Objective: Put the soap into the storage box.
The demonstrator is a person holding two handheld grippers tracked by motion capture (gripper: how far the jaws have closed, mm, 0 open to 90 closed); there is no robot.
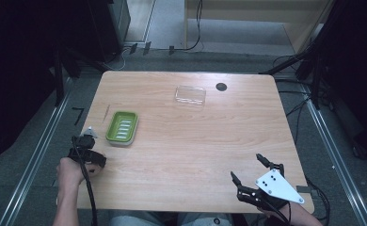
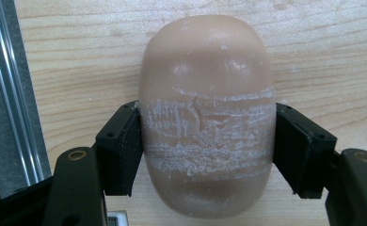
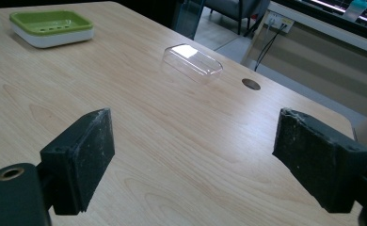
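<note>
The left gripper (image 2: 205, 141) has its jaws closed on a bar of soap (image 2: 206, 117), the pads (image 2: 120, 150) pressing its two long flanks about midway along, so the bar's rounded ends stick out beyond the jaws fore and aft; the light wooden table (image 2: 313, 42) shows right behind the bar, and whether it has cleared the tabletop I cannot tell. In the high view this left gripper (image 1: 86, 141) sits near the table's left edge, with the green soap dish (image 1: 122, 127) just beyond and to the right of its tips. The right gripper (image 1: 250, 172) waits near the front edge with its jaws spread wide and nothing between them; from its own view the dish (image 3: 52, 27) lies far ahead to its left, and the clear lid (image 3: 192, 61) ahead, well apart from both grippers. I judge the step in hand to be the grasp of the soap, just made. The next move likely calls for a short lift and carry to the dish, lining the bar's length with the tray's long side before release; the worn, smooth surface could slip between the pads.
</note>
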